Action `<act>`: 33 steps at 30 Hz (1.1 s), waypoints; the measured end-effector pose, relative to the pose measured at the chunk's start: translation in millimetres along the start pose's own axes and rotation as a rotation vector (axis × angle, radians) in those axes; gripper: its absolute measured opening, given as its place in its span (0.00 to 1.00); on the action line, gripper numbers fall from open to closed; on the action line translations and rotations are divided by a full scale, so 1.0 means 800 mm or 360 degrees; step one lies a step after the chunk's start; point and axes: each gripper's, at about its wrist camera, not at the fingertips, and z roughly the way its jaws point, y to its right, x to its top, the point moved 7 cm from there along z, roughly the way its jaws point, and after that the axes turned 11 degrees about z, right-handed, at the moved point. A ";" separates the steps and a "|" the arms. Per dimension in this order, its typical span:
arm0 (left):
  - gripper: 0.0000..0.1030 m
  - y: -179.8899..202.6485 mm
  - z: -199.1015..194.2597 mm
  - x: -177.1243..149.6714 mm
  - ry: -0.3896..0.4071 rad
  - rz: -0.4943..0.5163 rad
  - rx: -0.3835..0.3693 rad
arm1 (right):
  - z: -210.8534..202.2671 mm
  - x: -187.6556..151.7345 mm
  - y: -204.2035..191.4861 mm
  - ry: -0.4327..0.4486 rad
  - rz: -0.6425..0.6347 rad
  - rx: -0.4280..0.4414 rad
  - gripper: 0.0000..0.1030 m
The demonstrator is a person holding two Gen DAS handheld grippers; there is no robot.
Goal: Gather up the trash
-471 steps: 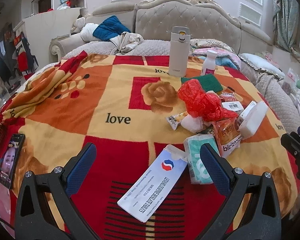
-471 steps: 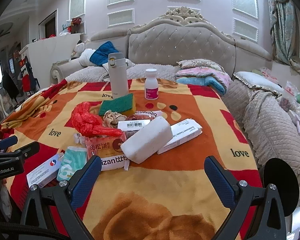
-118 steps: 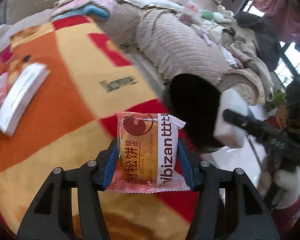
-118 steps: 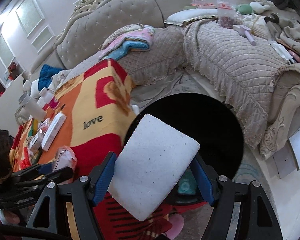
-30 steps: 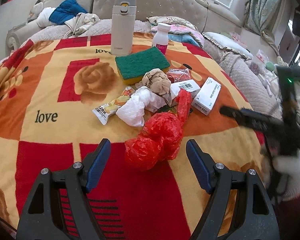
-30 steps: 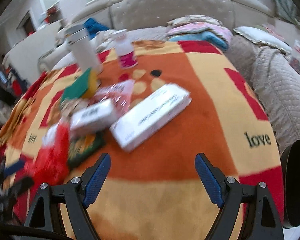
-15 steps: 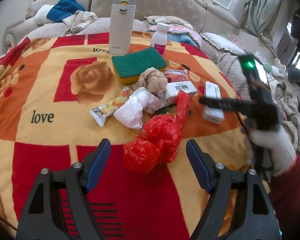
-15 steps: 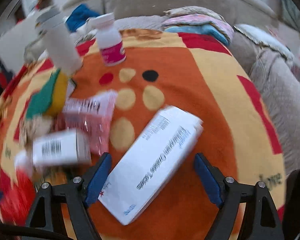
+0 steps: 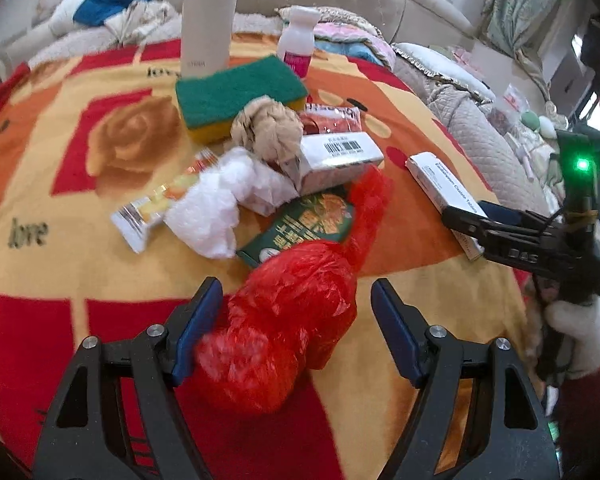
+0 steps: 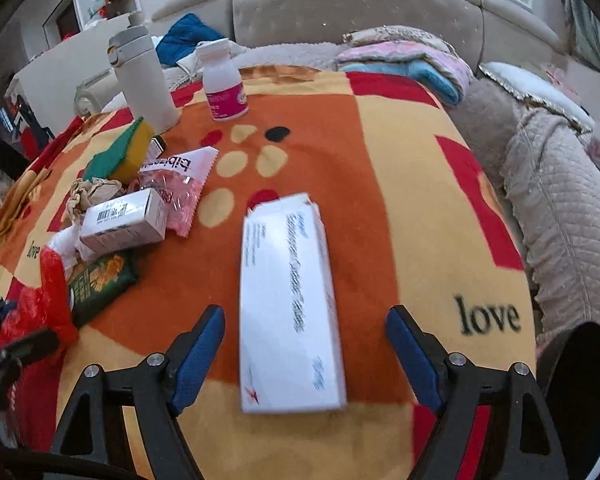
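A crumpled red plastic bag (image 9: 296, 320) lies on the blanket between the open fingers of my left gripper (image 9: 300, 332). Behind it lie a green packet (image 9: 300, 228), white crumpled plastic (image 9: 216, 208), a snack wrapper (image 9: 156, 208), a brown paper ball (image 9: 268, 128) and a barcoded box (image 9: 336, 156). My right gripper (image 10: 304, 356) is open, its fingers on either side of a long white tablet box (image 10: 288, 300); it also shows in the left wrist view (image 9: 480, 224). The black bin (image 10: 580, 392) sits at the bed's right edge.
At the back stand a white thermos (image 10: 144, 76) and a pink-labelled bottle (image 10: 224, 84), with a green-and-yellow sponge (image 9: 240, 92) and a pink bibizan packet (image 10: 180, 184) nearby. The padded headboard (image 10: 356, 8) and quilted cushions (image 10: 560, 200) border the blanket.
Both grippers have moved forward and lower. The red bag now sits between my left fingers, and the white tablet box, turned lengthwise, sits between my right fingers.
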 end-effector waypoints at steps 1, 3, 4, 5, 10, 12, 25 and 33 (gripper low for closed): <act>0.44 0.002 0.001 -0.001 0.0001 -0.0011 -0.0023 | 0.004 0.002 -0.004 0.0009 -0.0009 -0.0013 0.78; 0.38 0.005 0.002 -0.003 -0.0023 0.0004 -0.0015 | 0.010 0.008 -0.007 0.0037 -0.0021 -0.0014 0.41; 0.37 0.008 0.001 -0.003 -0.0021 0.0009 -0.0029 | 0.011 0.008 -0.008 0.0060 -0.0027 -0.0027 0.43; 0.37 0.010 -0.001 -0.003 -0.0020 0.0012 -0.0041 | 0.011 0.007 -0.008 0.0079 -0.0027 -0.0032 0.43; 0.36 0.030 -0.021 0.006 0.0039 0.0045 -0.0070 | -0.016 -0.002 -0.004 0.0121 -0.0023 0.0019 0.42; 0.36 0.040 -0.024 0.010 0.0050 0.0064 -0.0074 | -0.035 -0.004 0.001 0.0154 -0.0007 0.0041 0.42; 0.36 0.132 -0.023 0.033 0.0082 0.0203 -0.0120 | -0.115 -0.045 0.053 0.0225 0.0075 0.0073 0.42; 0.36 0.198 -0.010 0.047 0.0081 0.0326 -0.0172 | -0.146 -0.061 0.108 0.0270 0.0161 0.0001 0.42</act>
